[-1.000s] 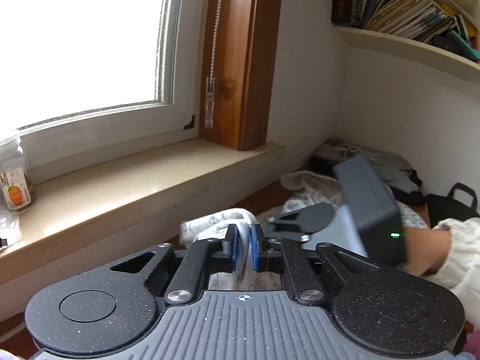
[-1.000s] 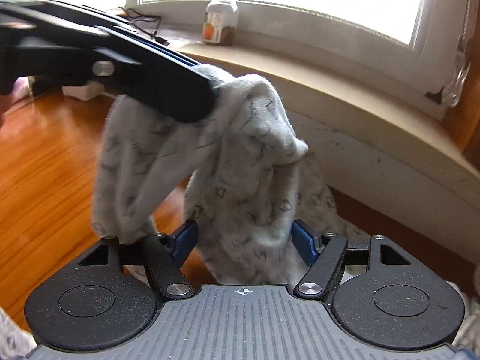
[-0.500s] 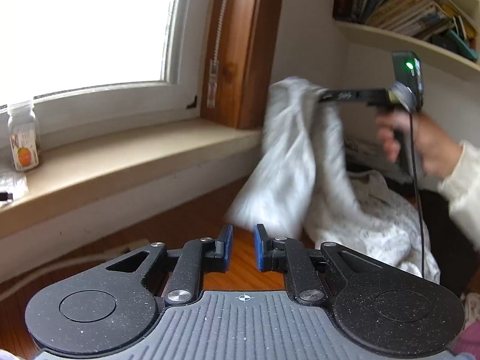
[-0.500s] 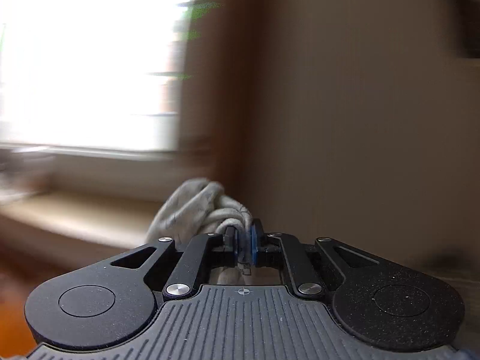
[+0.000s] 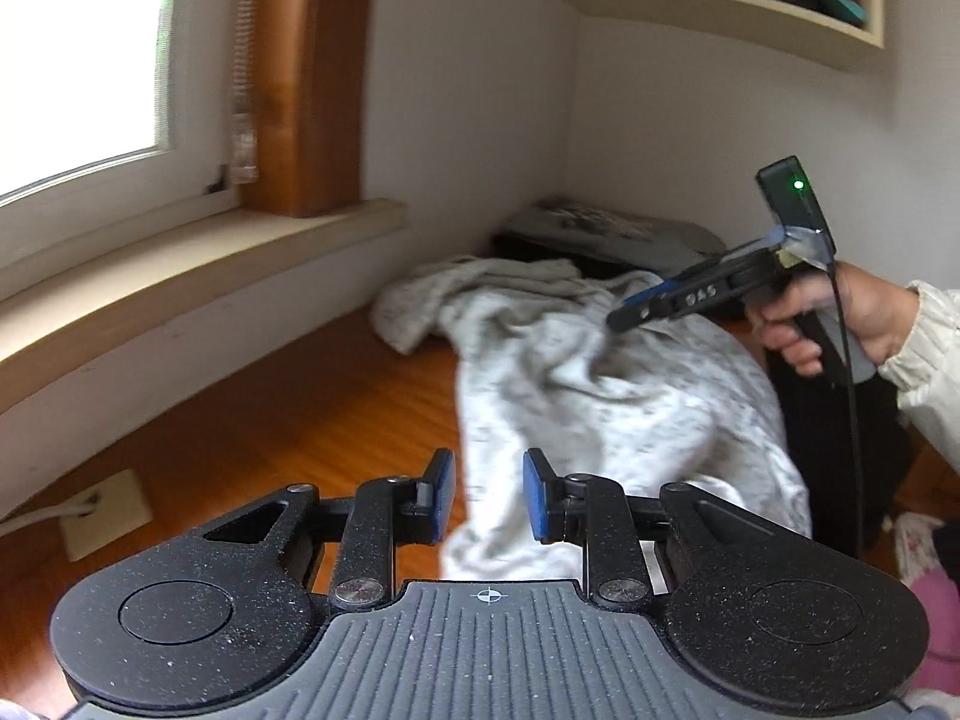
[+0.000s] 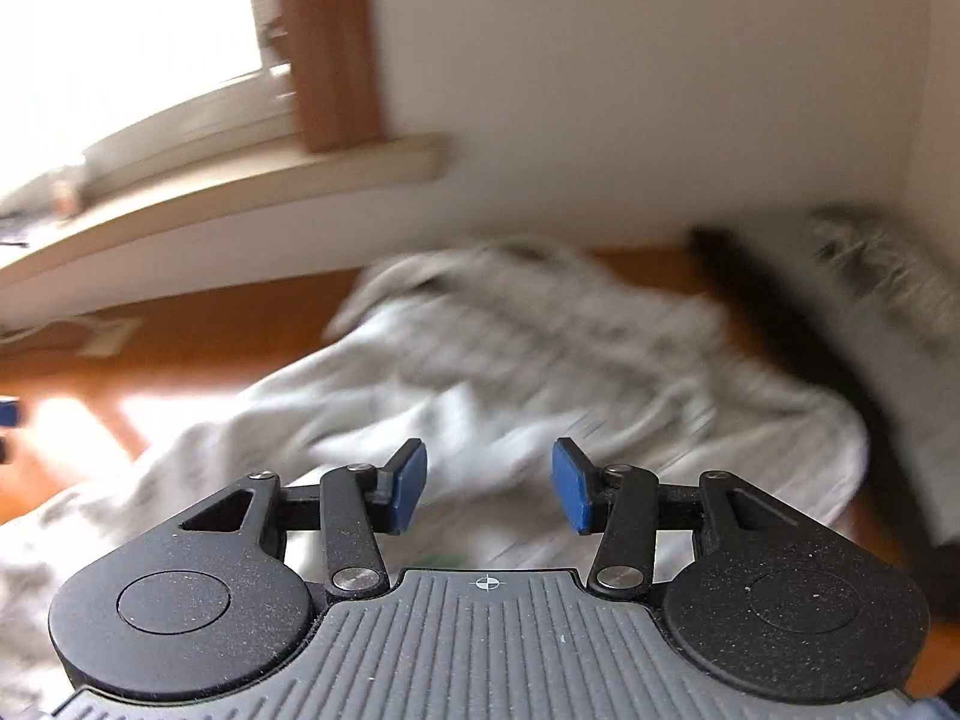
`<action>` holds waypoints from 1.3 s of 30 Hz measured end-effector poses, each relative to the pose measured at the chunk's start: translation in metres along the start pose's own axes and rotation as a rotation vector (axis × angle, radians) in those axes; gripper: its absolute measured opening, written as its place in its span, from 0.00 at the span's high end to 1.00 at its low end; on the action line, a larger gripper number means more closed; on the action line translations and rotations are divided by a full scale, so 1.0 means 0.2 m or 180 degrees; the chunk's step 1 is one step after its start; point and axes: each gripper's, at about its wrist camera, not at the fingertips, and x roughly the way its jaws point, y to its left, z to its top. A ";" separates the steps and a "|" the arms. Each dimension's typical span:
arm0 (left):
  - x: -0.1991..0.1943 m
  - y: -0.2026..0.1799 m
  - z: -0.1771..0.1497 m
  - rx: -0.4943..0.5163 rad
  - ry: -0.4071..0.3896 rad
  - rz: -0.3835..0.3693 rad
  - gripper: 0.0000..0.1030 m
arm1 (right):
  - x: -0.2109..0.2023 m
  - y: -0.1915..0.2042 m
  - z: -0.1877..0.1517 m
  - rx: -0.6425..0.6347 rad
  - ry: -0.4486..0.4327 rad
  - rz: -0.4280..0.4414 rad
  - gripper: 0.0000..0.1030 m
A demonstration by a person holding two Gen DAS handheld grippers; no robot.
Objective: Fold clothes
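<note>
**Garment loose on the floor, both jaws empty**

The pale patterned garment (image 5: 600,384) lies in a rumpled heap on the wooden floor (image 5: 288,414), ahead of and below both grippers, spread toward the corner of the room. It is bunched, with a rolled edge at the far side and no clean fold line showing; both views are blurred, so finer creases cannot be read.

The left gripper (image 5: 487,495) has its jaws parted with nothing between them; the near hem of the cloth sits just beyond and below their tips. The right gripper (image 6: 487,483) also stands with jaws apart and empty, hovering over the middle of the heap. In the left view its tip sits close over a high ridge of cloth, held by a hand (image 5: 840,318) in a light sleeve.

Judged from this, the step in hand is laying the garment out or finding a hold on it, and the crumpled lie fits either a fresh spread or a re-grip between folds. Any next hold would call for picking out two edge points well apart, so the cloth can be drawn flat rather than lifted as a lump.
</note>
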 end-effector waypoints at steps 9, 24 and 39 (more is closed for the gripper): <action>0.06 -0.18 -0.06 0.0110 0.0090 -0.0074 0.83 | 0.03 0.24 -0.11 -0.0196 0.0155 0.0349 0.53; 0.25 -0.60 -0.20 0.0512 0.0411 -0.0399 0.60 | 0.12 0.22 -0.12 -0.0170 0.0187 0.0239 0.70; 0.06 -0.45 -0.14 0.0507 0.0164 -0.0230 0.97 | 0.09 0.21 -0.02 -0.0079 -0.0248 0.0252 0.96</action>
